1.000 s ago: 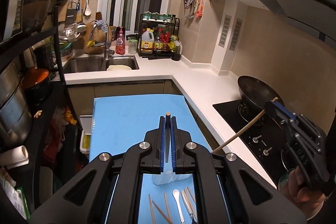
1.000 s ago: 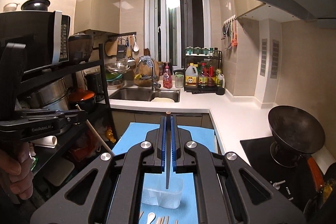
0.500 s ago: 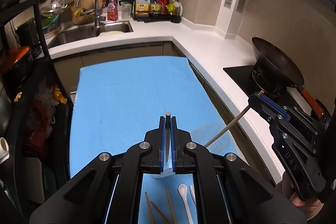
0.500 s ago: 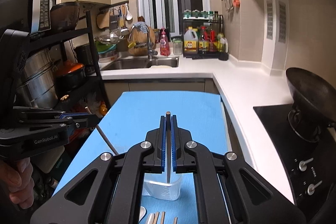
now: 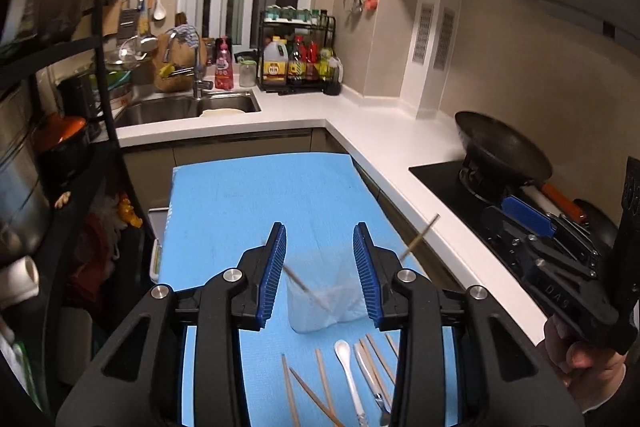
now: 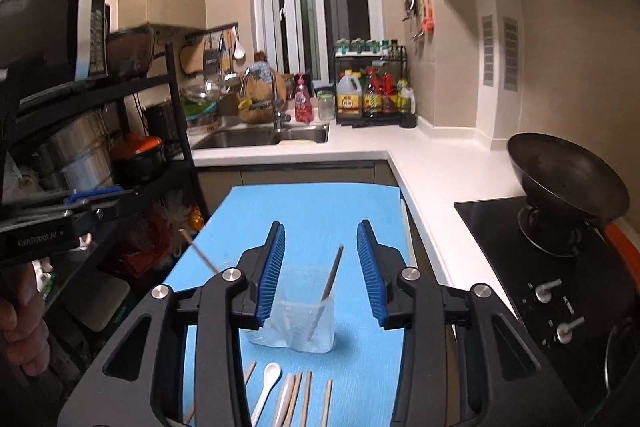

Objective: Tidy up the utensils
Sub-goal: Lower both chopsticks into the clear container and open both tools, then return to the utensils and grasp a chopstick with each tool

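My left gripper (image 5: 320, 265) hangs over a clear plastic cup (image 5: 328, 303) on the blue mat (image 5: 260, 203), jaws opening, pads touching nothing. A wooden chopstick (image 5: 298, 283) leans loose in the cup, below the pads. My right gripper (image 6: 322, 263) is also opening above the same cup (image 6: 296, 327). A second chopstick (image 6: 333, 277) stands free in the cup, clear of both pads. In front of the cup lie a white spoon (image 6: 270, 377), several chopsticks (image 6: 306, 399) and a metal utensil (image 5: 374, 383).
A white counter (image 5: 400, 147) runs along the mat's right side, with a black wok (image 5: 500, 151) on the hob. A black rack (image 6: 120, 147) of pots stands at the left. The sink (image 6: 260, 137) and a bottle rack (image 6: 372, 99) are at the back.
Both grippers were shut, each on an upright chopstick. Both have come down over the cup and opened, and the two chopsticks now rest in the cup.
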`<control>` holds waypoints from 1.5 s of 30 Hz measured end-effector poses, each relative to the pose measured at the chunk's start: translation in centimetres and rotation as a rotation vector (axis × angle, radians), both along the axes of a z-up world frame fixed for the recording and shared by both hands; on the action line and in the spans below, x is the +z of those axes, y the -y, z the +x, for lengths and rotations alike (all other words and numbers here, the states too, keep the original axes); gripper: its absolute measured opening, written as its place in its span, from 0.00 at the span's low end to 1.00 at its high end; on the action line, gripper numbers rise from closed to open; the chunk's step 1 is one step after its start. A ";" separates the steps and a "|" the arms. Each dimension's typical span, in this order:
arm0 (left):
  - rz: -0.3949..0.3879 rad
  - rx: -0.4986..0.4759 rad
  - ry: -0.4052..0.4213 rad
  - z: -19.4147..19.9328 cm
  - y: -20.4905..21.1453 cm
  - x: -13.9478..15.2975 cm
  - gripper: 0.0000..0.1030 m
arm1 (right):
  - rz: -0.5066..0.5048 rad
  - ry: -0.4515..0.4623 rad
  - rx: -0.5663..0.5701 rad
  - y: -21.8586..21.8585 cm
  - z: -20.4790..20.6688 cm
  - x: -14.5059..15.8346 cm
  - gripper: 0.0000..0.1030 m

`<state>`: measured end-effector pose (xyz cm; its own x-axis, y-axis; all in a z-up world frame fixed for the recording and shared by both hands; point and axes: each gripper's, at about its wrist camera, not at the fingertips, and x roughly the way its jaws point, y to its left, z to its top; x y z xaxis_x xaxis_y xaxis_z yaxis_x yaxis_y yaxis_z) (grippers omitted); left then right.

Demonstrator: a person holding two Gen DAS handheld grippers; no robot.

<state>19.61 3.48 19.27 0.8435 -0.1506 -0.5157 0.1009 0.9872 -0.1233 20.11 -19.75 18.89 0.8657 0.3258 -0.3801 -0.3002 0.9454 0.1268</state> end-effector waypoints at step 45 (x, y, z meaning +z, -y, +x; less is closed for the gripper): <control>0.063 0.190 -0.210 -16.5 2.1 -26.5 0.18 | -0.156 -0.235 -0.091 -0.2 -15.5 -26.3 0.05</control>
<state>3.09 1.38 -7.20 0.7271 0.0380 -0.6855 -0.1078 0.9924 -0.0594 4.64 -19.54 -7.40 0.7711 0.1727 -0.6129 -0.1927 0.9807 0.0339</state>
